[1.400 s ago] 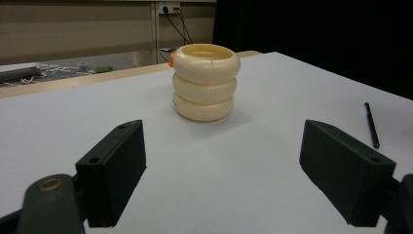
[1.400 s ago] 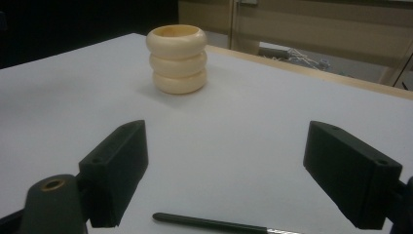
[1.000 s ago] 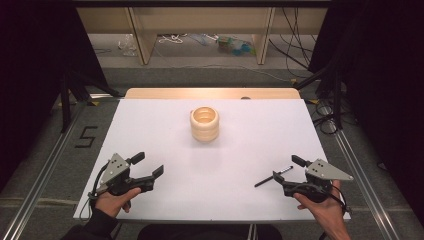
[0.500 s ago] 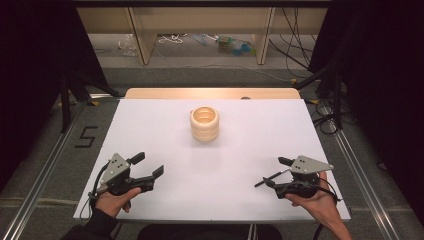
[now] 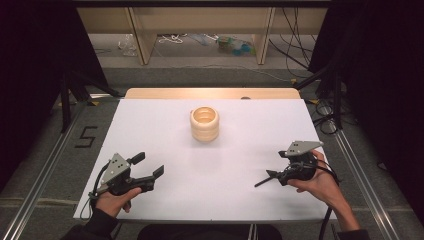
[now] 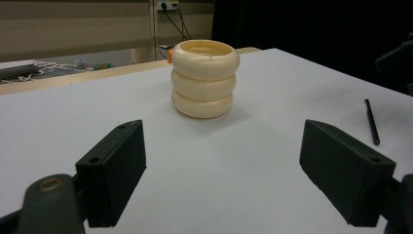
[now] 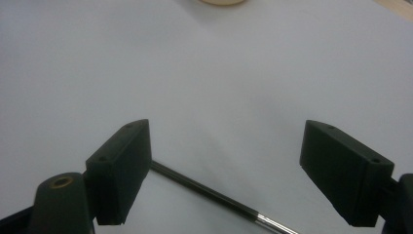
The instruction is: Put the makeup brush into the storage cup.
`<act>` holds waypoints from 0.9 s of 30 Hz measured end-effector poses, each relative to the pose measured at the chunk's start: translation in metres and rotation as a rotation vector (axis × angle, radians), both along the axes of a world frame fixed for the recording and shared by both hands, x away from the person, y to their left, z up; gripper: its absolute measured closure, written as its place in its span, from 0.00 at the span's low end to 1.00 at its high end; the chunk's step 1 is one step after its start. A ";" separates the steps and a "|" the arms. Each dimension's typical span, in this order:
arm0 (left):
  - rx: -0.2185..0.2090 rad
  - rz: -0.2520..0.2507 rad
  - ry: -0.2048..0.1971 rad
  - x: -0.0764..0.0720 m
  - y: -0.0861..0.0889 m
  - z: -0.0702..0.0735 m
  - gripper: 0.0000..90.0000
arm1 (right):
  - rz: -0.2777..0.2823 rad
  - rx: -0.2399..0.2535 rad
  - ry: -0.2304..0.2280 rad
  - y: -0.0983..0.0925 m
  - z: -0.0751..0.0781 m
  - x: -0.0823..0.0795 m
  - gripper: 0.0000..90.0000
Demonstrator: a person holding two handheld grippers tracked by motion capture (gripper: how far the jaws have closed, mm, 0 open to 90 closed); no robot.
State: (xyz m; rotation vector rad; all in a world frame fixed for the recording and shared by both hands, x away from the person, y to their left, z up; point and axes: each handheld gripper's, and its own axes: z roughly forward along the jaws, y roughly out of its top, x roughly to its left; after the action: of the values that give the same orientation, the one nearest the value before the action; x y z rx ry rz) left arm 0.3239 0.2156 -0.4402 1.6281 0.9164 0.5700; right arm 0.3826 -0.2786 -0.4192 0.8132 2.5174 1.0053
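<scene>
Right claw (image 7: 226,168) gaping over thin black pen (image 7: 214,196), left claw (image 6: 229,175) open, cream ringed holder (image 5: 204,123) upright.

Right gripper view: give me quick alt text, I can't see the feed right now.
A thin black pen-like rod with a silver tip lies flat on the white table, running diagonally between and below the right gripper, whose two black jaws stand wide open above it. The base of a cream ringed holder peeks in at the top edge.
</scene>
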 end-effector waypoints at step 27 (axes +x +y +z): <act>0.004 -0.004 0.002 0.001 -0.001 0.000 0.19 | 0.104 -0.289 0.178 0.011 -0.005 0.036 0.31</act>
State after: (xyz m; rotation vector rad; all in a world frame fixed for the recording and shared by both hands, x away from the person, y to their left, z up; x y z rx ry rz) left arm 0.3246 0.2151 -0.4402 1.6340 0.9143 0.5680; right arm 0.4185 -0.2678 -0.4245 0.7179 2.7938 0.5979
